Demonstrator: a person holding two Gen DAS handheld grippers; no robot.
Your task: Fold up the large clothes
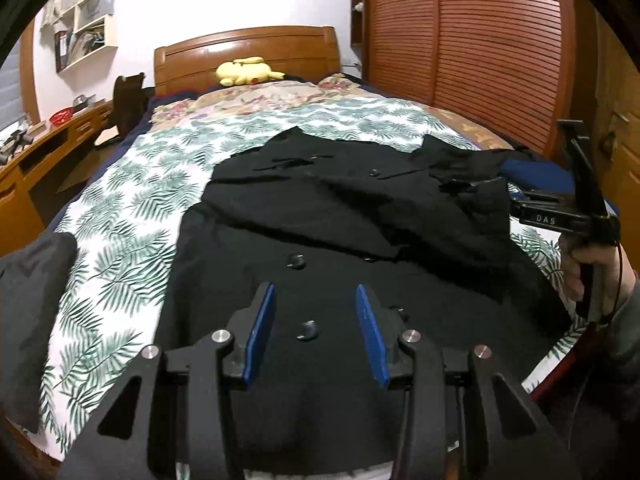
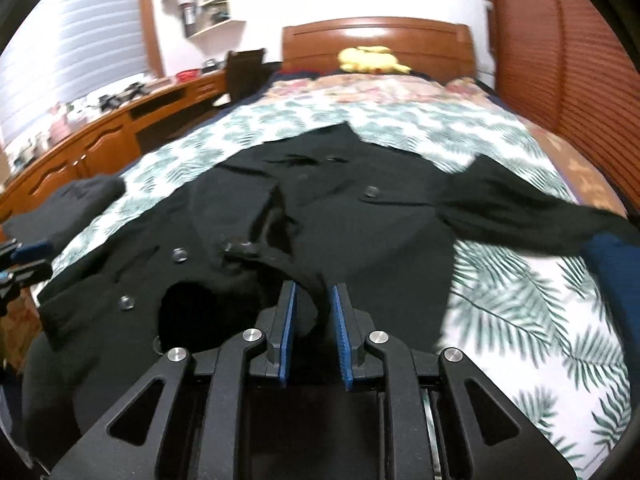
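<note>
Right gripper point(image 2: 314, 312): blue pads closed on a fold of the black coat point(image 2: 320, 208), apparently a sleeve or front edge drawn over the body. Left gripper point(image 1: 316, 312): jaws apart, holding nothing, poised above the buttoned lower front. The coat lies spread on the leaf-print bedspread point(image 1: 120, 216), one sleeve trailing toward the bed's right side. Risk: the thick cloth may slip from the narrow pinch, or, with the hem unpinned, the whole coat may drag and bunch.
</note>
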